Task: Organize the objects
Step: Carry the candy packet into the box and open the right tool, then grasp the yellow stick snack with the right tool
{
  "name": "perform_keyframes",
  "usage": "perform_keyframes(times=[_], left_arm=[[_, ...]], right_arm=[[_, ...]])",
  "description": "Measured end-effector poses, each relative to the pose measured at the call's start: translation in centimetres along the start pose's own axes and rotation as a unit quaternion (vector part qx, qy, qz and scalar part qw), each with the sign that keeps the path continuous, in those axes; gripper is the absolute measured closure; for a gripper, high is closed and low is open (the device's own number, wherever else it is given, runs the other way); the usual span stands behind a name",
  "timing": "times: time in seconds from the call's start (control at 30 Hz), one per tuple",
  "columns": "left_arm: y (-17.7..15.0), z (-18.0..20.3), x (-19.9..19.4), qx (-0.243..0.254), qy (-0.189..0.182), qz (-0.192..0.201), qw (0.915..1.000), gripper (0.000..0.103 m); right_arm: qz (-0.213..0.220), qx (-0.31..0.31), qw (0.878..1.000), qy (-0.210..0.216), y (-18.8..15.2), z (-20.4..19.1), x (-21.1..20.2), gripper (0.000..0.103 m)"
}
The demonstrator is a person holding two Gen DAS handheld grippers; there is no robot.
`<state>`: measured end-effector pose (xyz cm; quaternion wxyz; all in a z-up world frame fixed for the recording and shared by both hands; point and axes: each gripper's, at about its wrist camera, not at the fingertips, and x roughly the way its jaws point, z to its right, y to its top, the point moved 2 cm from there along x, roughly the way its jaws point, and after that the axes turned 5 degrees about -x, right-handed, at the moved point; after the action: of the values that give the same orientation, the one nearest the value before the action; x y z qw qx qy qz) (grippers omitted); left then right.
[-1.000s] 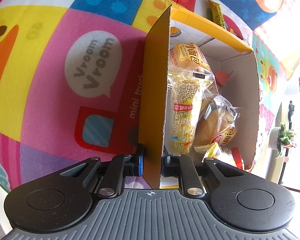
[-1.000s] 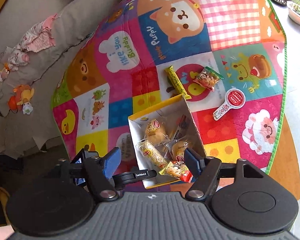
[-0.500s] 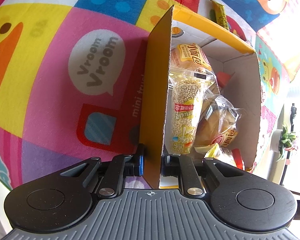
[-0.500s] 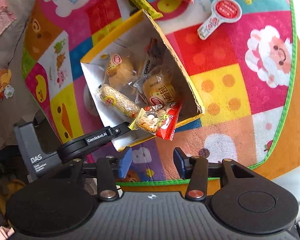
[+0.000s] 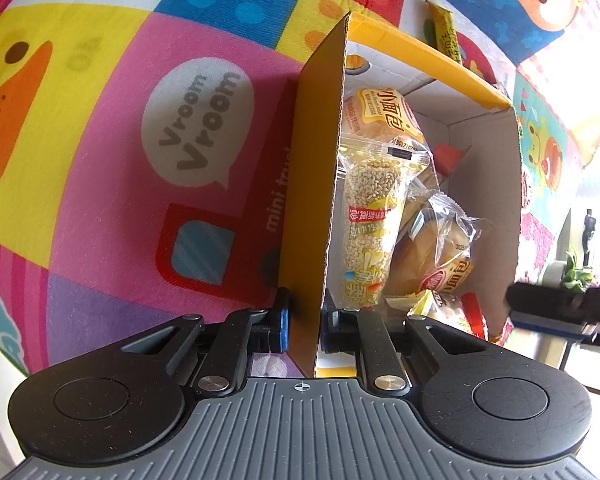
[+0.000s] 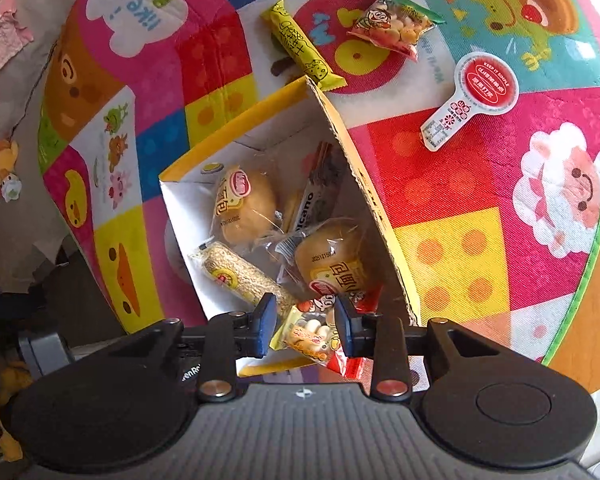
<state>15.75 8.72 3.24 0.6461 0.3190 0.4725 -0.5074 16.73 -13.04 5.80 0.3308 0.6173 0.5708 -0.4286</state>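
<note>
box (image 5: 312,184) wall pinched by left tool (image 5: 303,322)

A patchwork cartoon play mat (image 6: 452,208) is covering the surface, its green-trimmed edge running along the right in the right wrist view. A yellow cardboard box (image 6: 364,176) is sitting directly on it. Just beyond the box's far corner a yellow snack bar (image 6: 300,46) is lying, with a red-and-green snack packet (image 6: 396,24) and a red-and-white paddle-shaped tag (image 6: 472,98) resting near it on the mat.
</note>
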Motion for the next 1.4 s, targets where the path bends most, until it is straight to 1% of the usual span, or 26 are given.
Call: perform_keyframes(times=[0.1, 0.2, 0.23, 0.3, 0.37, 0.4, 0.47, 0.53, 0.6, 0.73, 0.87, 0.93, 1.0, 1.07, 1.13, 1.17, 1.27, 1.3, 1.33, 1.4], left_arm=[[-0.1, -0.1, -0.1, 0.001, -0.002, 0.000, 1.0000, 0.087], [-0.1, -0.1, -0.1, -0.002, -0.004, 0.001, 1.0000, 0.087], [-0.2, -0.2, -0.1, -0.004, -0.005, 0.002, 1.0000, 0.087], [-0.2, -0.3, -0.1, -0.006, -0.007, 0.002, 1.0000, 0.087], [-0.2, -0.4, -0.2, -0.008, -0.007, 0.002, 0.9999, 0.087], [-0.2, -0.4, -0.2, -0.008, -0.006, 0.002, 0.9999, 0.087], [-0.2, -0.4, -0.2, -0.009, -0.006, 0.002, 0.9999, 0.087], [-0.2, -0.4, -0.3, -0.009, -0.006, 0.002, 0.9999, 0.087], [-0.2, -0.4, -0.3, -0.009, -0.006, 0.002, 0.9999, 0.087], [-0.2, -0.4, -0.3, -0.010, -0.005, 0.002, 0.9999, 0.087], [-0.1, -0.4, -0.3, -0.011, -0.004, 0.000, 0.9999, 0.087], [0.0, -0.4, -0.3, -0.013, -0.004, -0.001, 0.9999, 0.087], [0.1, -0.4, -0.3, -0.013, -0.002, -0.002, 0.9999, 0.087], [0.2, -0.3, -0.2, -0.012, 0.001, -0.002, 0.9999, 0.087], [0.1, -0.2, -0.2, -0.012, 0.002, -0.003, 0.9999, 0.087], [0.1, -0.2, -0.2, -0.013, 0.002, -0.003, 0.9999, 0.087], [0.0, -0.2, -0.3, -0.015, 0.004, -0.004, 0.9999, 0.088], [0.0, -0.1, -0.3, -0.015, 0.006, -0.004, 0.9999, 0.088], [0.0, -0.1, -0.4, -0.016, 0.007, -0.004, 0.9998, 0.088], [0.0, -0.1, -0.4, -0.019, 0.009, -0.004, 0.9998, 0.088]], right_arm=[[-0.011, 0.004, 1.000, -0.009, -1.2, 0.5, 0.8, 0.071], [-0.008, -0.013, 0.999, -0.036, -1.8, 0.6, 0.9, 0.071], [-0.005, -0.018, 0.999, -0.036, -2.1, 0.6, 0.6, 0.071], [-0.007, -0.026, 1.000, -0.015, -2.5, 0.5, -0.1, 0.070], [-0.022, -0.031, 0.999, 0.007, -3.1, 0.4, -0.3, 0.070], [-0.032, -0.033, 0.999, 0.009, -3.3, 0.4, 0.0, 0.070], [-0.059, -0.038, 0.998, 0.004, -3.5, 0.4, 1.0, 0.070], [-0.065, -0.042, 0.997, -0.013, -3.3, 0.4, 1.6, 0.070], [-0.050, -0.041, 0.998, -0.019, -2.4, 0.4, 1.5, 0.070], [-0.014, -0.002, 1.000, 0.005, -0.3, 1.0, 0.4, 0.070], [0.006, -0.006, 1.000, -0.014, 0.8, 1.0, 0.3, 0.070], [0.017, -0.029, 0.999, -0.029, 0.7, 0.7, 0.0, 0.070], [0.021, -0.076, 0.996, -0.030, -0.1, -0.3, -0.3, 0.070], [0.012, -0.123, 0.992, -0.020, -1.2, -1.6, -0.3, 0.070], [-0.003, -0.156, 0.988, -0.011, -1.9, -2.8, 0.3, 0.070], [-0.007, -0.171, 0.985, -0.018, -2.0, -3.3, 0.7, 0.070], [-0.013, -0.215, 0.975, -0.058, -1.4, -3.9, 2.4, 0.070], [-0.011, -0.223, 0.972, -0.079, -0.9, -3.7, 2.7, 0.070], [-0.005, -0.228, 0.970, -0.089, -0.3, -3.4, 2.7, 0.070], [0.014, -0.230, 0.968, -0.096, 0.9, -2.7, 1.8, 0.070]])
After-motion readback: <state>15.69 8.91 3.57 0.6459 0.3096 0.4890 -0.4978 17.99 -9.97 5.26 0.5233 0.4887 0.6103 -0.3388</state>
